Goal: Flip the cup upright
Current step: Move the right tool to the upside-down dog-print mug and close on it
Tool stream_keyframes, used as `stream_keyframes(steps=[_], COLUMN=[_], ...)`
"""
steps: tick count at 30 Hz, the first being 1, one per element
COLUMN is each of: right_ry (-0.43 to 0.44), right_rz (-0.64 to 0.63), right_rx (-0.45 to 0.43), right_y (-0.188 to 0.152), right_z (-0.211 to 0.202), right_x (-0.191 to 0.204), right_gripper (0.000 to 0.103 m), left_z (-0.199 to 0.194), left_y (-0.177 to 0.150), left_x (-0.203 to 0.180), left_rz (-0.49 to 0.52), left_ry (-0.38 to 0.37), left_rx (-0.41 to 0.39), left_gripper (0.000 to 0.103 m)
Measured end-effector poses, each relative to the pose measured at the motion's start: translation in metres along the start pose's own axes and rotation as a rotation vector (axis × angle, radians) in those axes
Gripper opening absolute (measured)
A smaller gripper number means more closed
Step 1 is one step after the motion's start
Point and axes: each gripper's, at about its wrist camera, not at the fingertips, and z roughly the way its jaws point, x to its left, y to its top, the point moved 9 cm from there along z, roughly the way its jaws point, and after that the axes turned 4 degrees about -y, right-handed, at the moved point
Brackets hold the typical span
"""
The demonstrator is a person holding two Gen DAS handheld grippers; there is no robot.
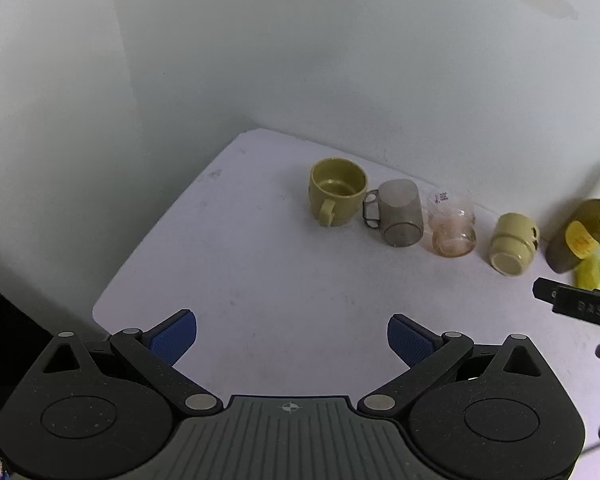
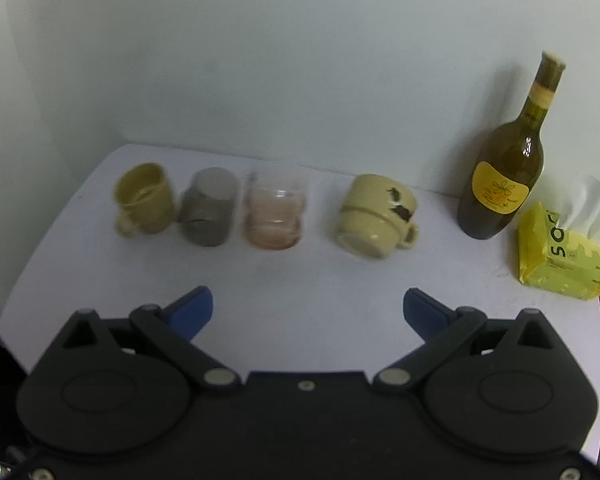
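Note:
A row of cups stands along the back of the white table [image 2: 300,280]. A cream mug with a dark print [image 2: 376,216] [image 1: 512,242] is upside down, base up and tilted. To its left are a pinkish clear glass [image 2: 274,214] [image 1: 452,224], a grey cup with a wire handle [image 2: 208,208] [image 1: 400,214] and an olive-yellow mug [image 2: 144,202] [image 1: 336,196] that is upright. My left gripper [image 1: 292,340] is open and empty, well short of the cups. My right gripper [image 2: 308,312] is open and empty, in front of the glass and the cream mug; one of its fingertips [image 1: 544,290] shows in the left wrist view.
A brown wine bottle with a yellow label [image 2: 504,176] [image 1: 580,236] stands at the back right. A yellow tissue pack [image 2: 560,256] lies beside it. White walls close the back and left. The table's left edge [image 1: 100,304] is near my left gripper.

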Motion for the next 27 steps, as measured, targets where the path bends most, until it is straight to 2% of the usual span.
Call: stream_keyframes(steps=[6, 8, 15, 20, 23, 25, 27], right_ry=[-0.073, -0.102, -0.083, -0.085, -0.083, -0.062, -0.048], right_rz=[0.027, 0.034, 0.178, 0.243, 0.216, 0.201, 0.17], right_rx=[-0.007, -0.002, 0.019, 0.066, 0.064, 0.07, 0.082], right_y=[0.021, 0.028, 0.055, 0.045, 0.04, 0.038, 0.038], right_z=[0.065, 0.084, 0.147, 0.17, 0.176, 0.179, 0.182], right_x=[-0.043, -0.054, -0.068, -0.067, -0.064, -0.062, -0.058], right_gripper=[0.103, 0.103, 0.103, 0.099, 0.096, 0.089, 0.088], left_z=[0.002, 0.0, -0.003, -0.009, -0.004, -0.008, -0.012], left_y=[-0.001, 0.0, -0.002, 0.003, 0.01, 0.019, 0.024], left_x=[-0.008, -0.012, -0.012, -0.007, -0.008, -0.013, -0.017], left_rz=[-0.051, -0.067, -0.068, -0.06, -0.056, -0.052, -0.065], left_ry=[0.089, 0.096, 0.148, 0.165, 0.177, 0.173, 0.156], left_rx=[0.011, 0.008, 0.02, 0.01, 0.017, -0.015, -0.045], left_gripper=[0.103, 0.103, 0.103, 0.103, 0.103, 0.103, 0.103])
